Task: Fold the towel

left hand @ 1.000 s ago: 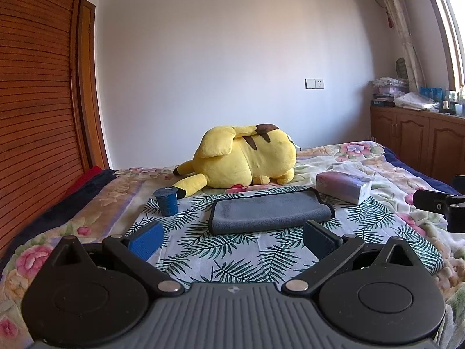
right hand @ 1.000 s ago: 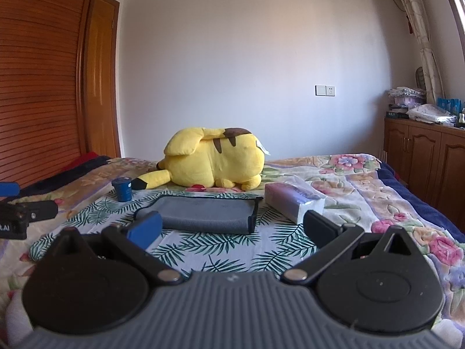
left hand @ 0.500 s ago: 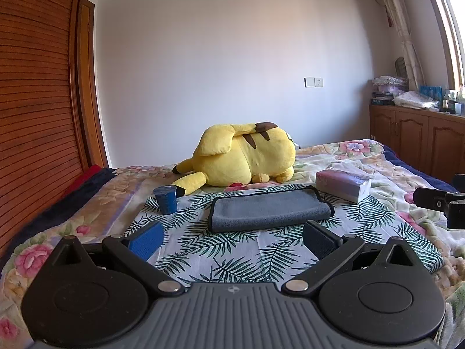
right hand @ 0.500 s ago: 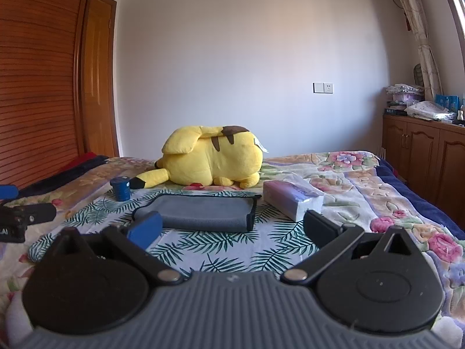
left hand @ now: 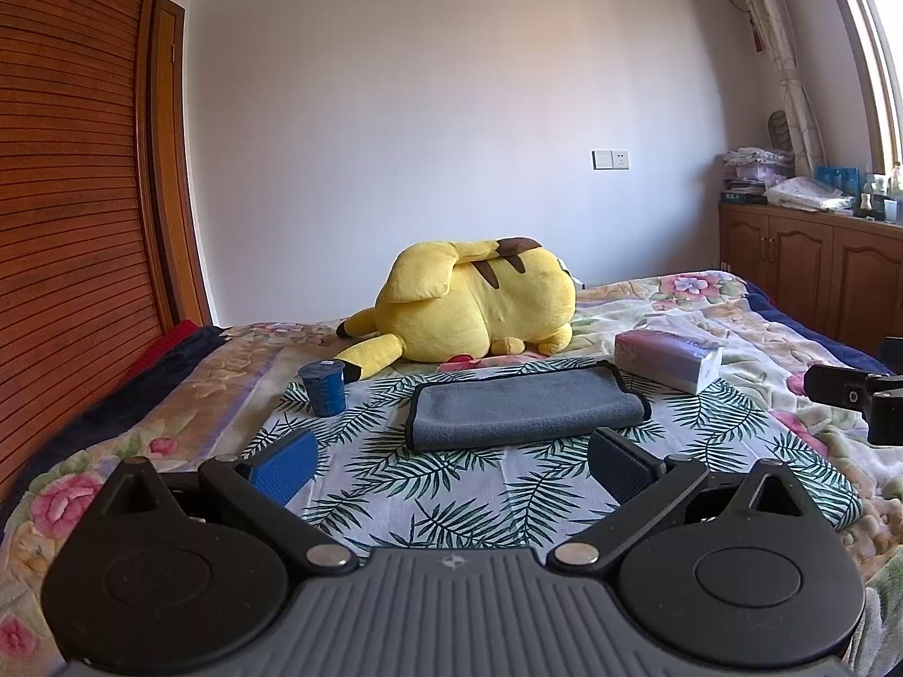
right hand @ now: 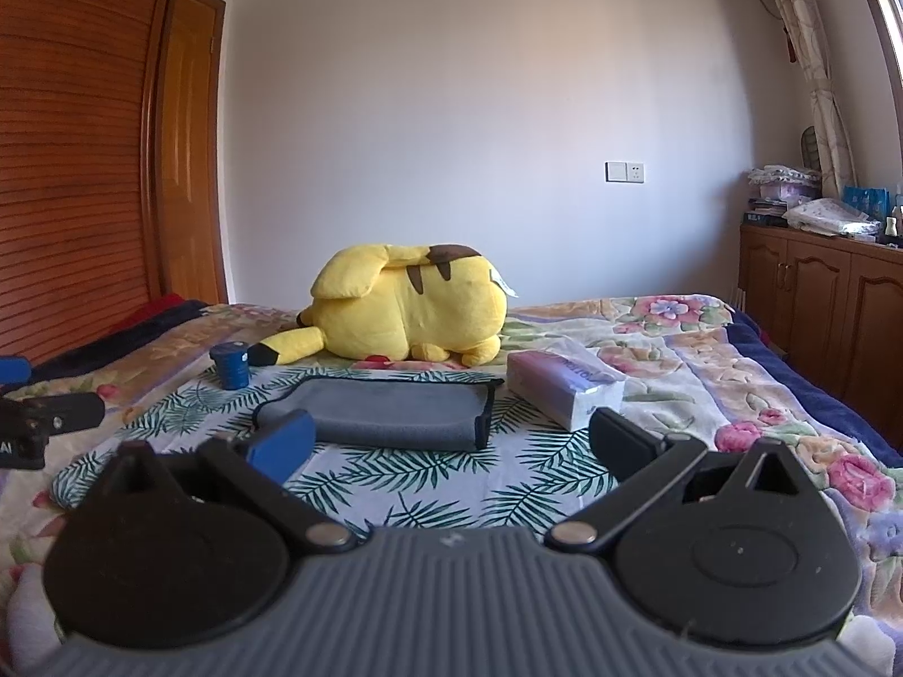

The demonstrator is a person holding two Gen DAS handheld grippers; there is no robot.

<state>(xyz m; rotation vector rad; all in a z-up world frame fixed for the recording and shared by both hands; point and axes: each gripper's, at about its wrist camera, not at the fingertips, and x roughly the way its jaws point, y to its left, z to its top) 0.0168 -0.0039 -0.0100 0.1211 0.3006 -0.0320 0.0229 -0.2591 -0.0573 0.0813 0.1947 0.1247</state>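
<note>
Left gripper (left hand: 451,465): fingers spread wide, holding nothing, above the leaf-print cloth (left hand: 395,485). Right gripper (right hand: 451,445): same, fingers apart, nothing between them. Each view catches the other gripper at its edge. Towel (left hand: 522,409) lies folded on the cloth ahead of both, clear of the fingers; only the right view shows its black-trimmed end (right hand: 482,414). Blue cup (left hand: 323,389) left of it, tissue pack (left hand: 666,361) right. Yellow plush toy (left hand: 468,304) behind. Cabinet (right hand: 818,293) far right; door (right hand: 189,169) shows fully only in the right view.
</note>
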